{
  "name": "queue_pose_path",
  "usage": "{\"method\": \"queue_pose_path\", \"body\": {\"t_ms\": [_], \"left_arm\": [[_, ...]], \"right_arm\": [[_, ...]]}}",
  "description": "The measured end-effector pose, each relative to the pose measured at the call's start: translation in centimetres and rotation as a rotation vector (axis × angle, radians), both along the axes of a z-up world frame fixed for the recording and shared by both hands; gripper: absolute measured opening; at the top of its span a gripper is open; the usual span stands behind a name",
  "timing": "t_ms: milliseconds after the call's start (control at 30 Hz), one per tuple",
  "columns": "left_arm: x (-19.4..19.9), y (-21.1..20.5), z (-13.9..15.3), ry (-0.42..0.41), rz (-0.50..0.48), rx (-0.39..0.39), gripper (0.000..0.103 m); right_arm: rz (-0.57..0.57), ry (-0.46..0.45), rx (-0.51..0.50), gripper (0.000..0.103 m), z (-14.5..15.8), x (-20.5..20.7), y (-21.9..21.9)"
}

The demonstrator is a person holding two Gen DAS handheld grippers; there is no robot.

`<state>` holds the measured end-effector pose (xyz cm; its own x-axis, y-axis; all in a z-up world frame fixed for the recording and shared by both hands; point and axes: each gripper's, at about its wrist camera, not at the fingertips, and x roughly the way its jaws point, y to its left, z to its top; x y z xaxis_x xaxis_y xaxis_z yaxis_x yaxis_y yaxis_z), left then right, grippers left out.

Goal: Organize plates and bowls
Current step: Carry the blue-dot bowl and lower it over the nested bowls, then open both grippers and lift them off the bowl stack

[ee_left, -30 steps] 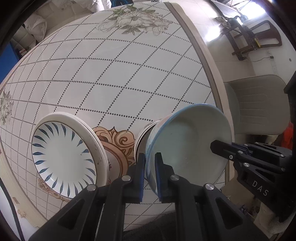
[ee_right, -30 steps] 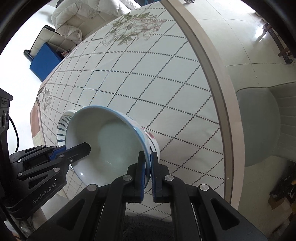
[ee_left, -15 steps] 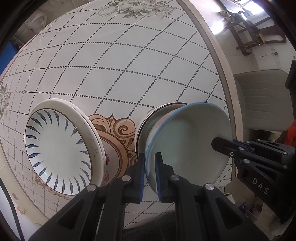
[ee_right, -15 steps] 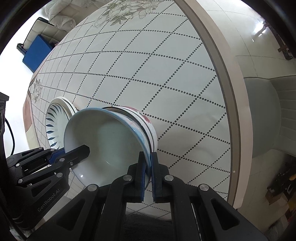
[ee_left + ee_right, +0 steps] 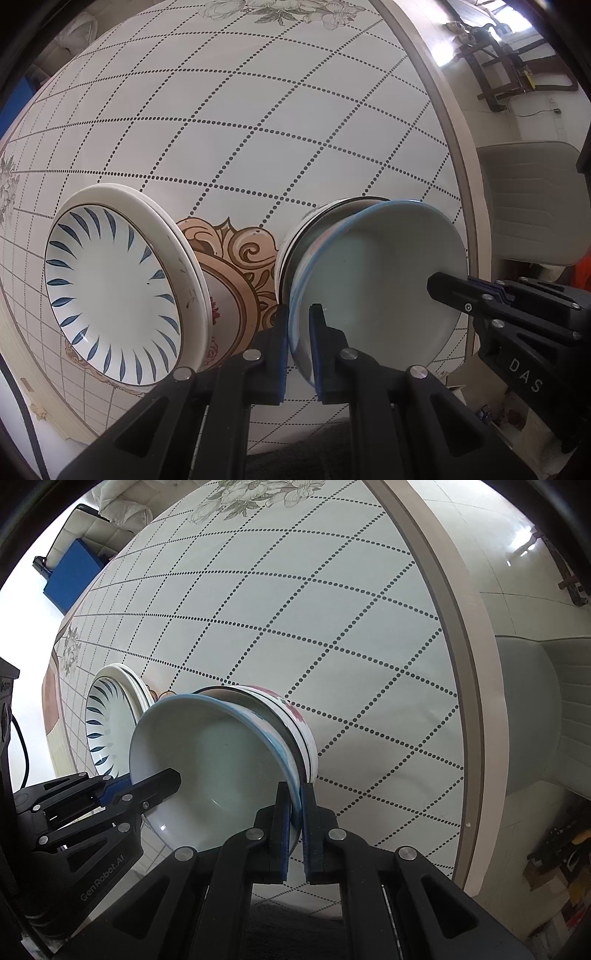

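Note:
A blue-rimmed white bowl (image 5: 376, 280) is held by both grippers at opposite rim edges. My left gripper (image 5: 298, 314) is shut on its near rim; my right gripper (image 5: 295, 797) is shut on the other rim and shows at the right in the left wrist view (image 5: 443, 290). The bowl (image 5: 214, 760) sits partly inside a stack of bowls (image 5: 295, 720) with a red flower pattern on the table; the stack also shows in the left wrist view (image 5: 295, 236). A stack of white plates with blue leaf strokes (image 5: 110, 284) lies to the left, also seen in the right wrist view (image 5: 107, 720).
The round table (image 5: 258, 129) has a dotted diamond pattern and a brown ornament (image 5: 236, 258) between plates and bowls. Its edge (image 5: 469, 701) runs close on the right. A grey chair (image 5: 532, 199) stands beyond it. A blue box (image 5: 70, 572) is far left.
Both grippers have carried the blue-rimmed bowl down and forward onto the bowl stack, which now shows behind it. Both stay shut on the rim.

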<state>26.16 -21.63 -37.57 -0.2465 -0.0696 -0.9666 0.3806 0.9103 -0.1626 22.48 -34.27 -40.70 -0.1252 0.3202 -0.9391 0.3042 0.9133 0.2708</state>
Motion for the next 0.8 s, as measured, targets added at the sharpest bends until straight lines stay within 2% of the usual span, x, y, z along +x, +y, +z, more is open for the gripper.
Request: {"method": "queue_pose_path", "body": {"t_ms": [200, 500, 700, 800], "left_arm": [[0.1, 0.2, -0.1, 0.009, 0.003, -0.005, 0.008], [0.4, 1.3, 0.1, 0.027, 0.063, 0.003, 0.011], [-0.2, 1.3, 1.9, -0.042, 0.050, 0.014, 0.011], [-0.9, 1.4, 3.5, -0.106, 0.033, 0.010, 0.011]], "right_arm": [[0.008, 0.008, 0.000, 0.007, 0.0, 0.2, -0.2], [0.023, 0.035, -0.002, 0.007, 0.0, 0.3, 0.1], [0.046, 0.031, -0.021, 0.007, 0.6, 0.1, 0.4], [0.068, 0.011, -0.054, 0.007, 1.6, -0.1, 0.7]]}}
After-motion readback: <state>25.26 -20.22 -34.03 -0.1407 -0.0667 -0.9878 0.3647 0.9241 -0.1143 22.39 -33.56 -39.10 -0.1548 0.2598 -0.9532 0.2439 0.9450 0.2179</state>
